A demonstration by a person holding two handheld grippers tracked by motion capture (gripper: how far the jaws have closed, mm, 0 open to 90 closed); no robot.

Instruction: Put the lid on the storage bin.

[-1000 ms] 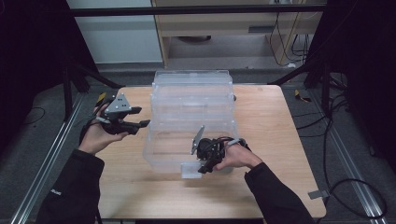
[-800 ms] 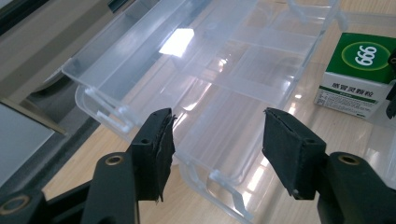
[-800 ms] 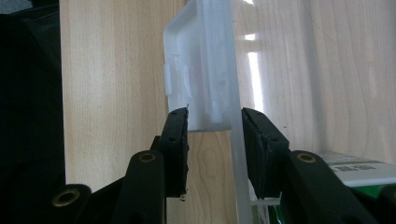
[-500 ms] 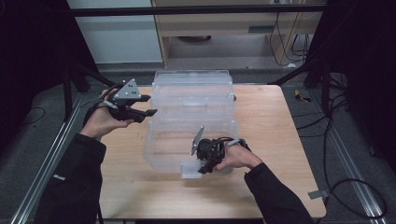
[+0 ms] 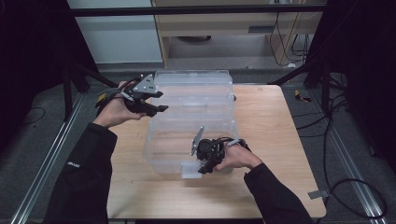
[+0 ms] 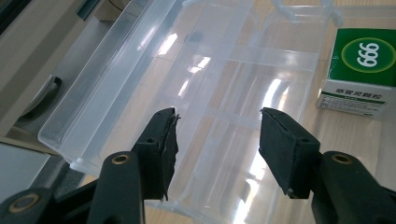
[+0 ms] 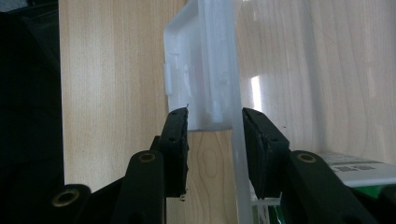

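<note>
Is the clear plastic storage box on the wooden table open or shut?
Shut, it seems: the clear plastic storage box shows a flat moulded lid across its top, and the latch flap lies down against the front wall.

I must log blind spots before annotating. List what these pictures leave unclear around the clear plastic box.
- Green-and-white carton: right edge cut off in the left gripper view; small print unreadable.
- Front latch tab of the clear plastic box: whether the right gripper pads press it is unclear; translucent plastic blurs it.
- Right gripper's jaws in high view: hidden by its body.

Clear plastic organizer box (image 5: 191,119), open, mid-table
</note>
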